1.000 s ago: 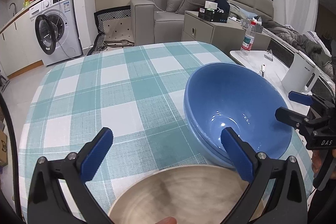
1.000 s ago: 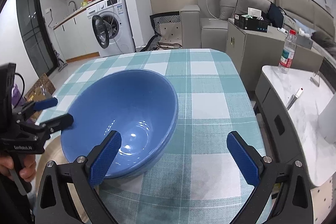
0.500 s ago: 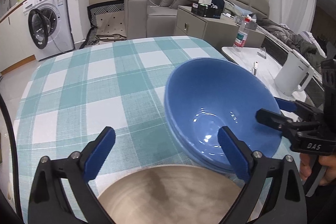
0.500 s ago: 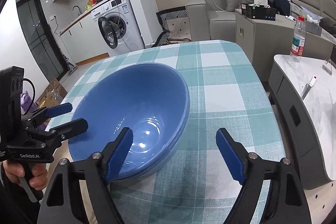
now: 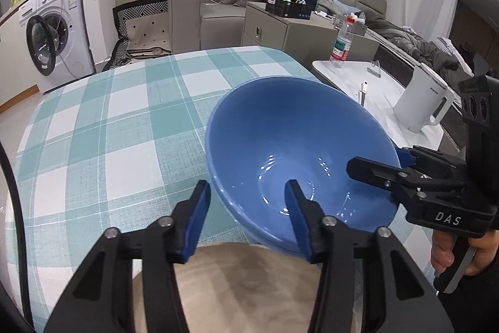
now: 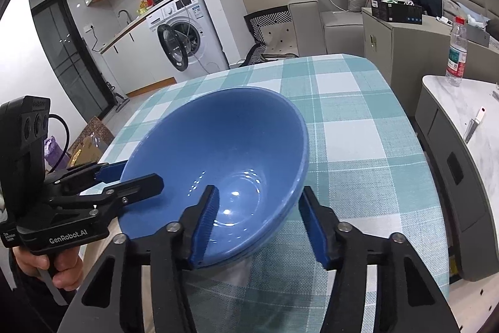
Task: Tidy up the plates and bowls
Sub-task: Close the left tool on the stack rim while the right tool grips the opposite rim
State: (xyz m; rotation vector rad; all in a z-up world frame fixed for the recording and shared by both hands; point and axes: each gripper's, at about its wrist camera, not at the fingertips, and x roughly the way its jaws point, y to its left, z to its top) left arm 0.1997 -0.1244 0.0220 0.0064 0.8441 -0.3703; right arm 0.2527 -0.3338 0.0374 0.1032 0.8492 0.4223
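A large blue bowl (image 5: 299, 145) sits nested on another blue bowl, on the checked tablecloth (image 5: 124, 114). My left gripper (image 5: 246, 214) straddles the bowl's left rim, one finger outside and one inside, jaws partly closed with a gap still showing. My right gripper (image 6: 259, 220) straddles the opposite rim (image 6: 299, 177) the same way. Each gripper shows in the other's view, the right one (image 5: 374, 164) and the left one (image 6: 137, 177), with a finger on each side of the rim. A beige plate (image 5: 249, 286) lies under my left gripper, near the table's front edge.
The table's right edge borders a white marble side table (image 5: 389, 95) with a white kettle (image 5: 424, 102) and a water bottle (image 5: 341, 42). A sofa, a cabinet and a washing machine (image 5: 53, 36) stand beyond the table.
Both grippers have moved in onto the bowl's rim from either side. Their jaws have narrowed from wide open to a small gap around the rim.
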